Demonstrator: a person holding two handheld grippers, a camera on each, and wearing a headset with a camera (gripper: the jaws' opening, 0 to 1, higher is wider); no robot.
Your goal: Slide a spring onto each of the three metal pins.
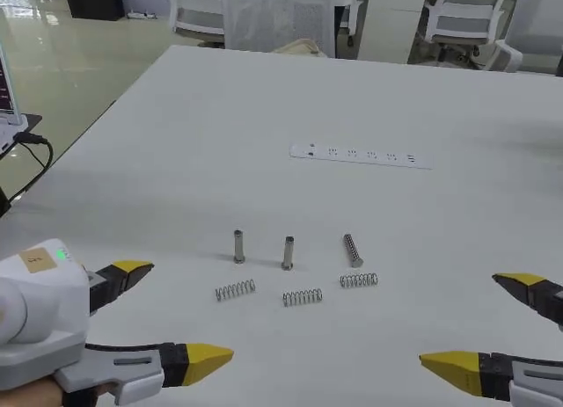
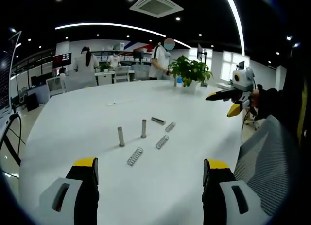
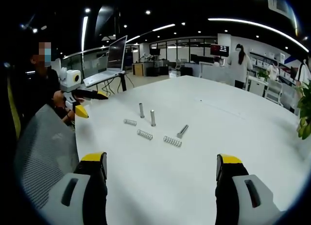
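Starting from scratch: no spring sits on a pin yet, and we hold nothing.

Our left gripper [image 1: 171, 315] and right gripper [image 1: 471, 323] both have their jaws spread wide and empty, and all the work lies ahead of the jaw tips, between the two grippers. Ahead of the left jaws, the left pin [image 1: 238, 246] and middle pin [image 1: 288, 253] stand upright. The right pin [image 1: 352, 250], nearer the right jaws, lies on its side, so we judge it must be stood up or threaded as it lies. One loose spring lies just on the jaws' side of each pin: left spring [image 1: 235, 290], middle spring [image 1: 302, 297], right spring [image 1: 359, 280]. All three slides remain. A power strip [image 1: 361, 155] lies beyond the pins, well apart, and nothing on the table [image 1: 176, 143] seems to block either reach.
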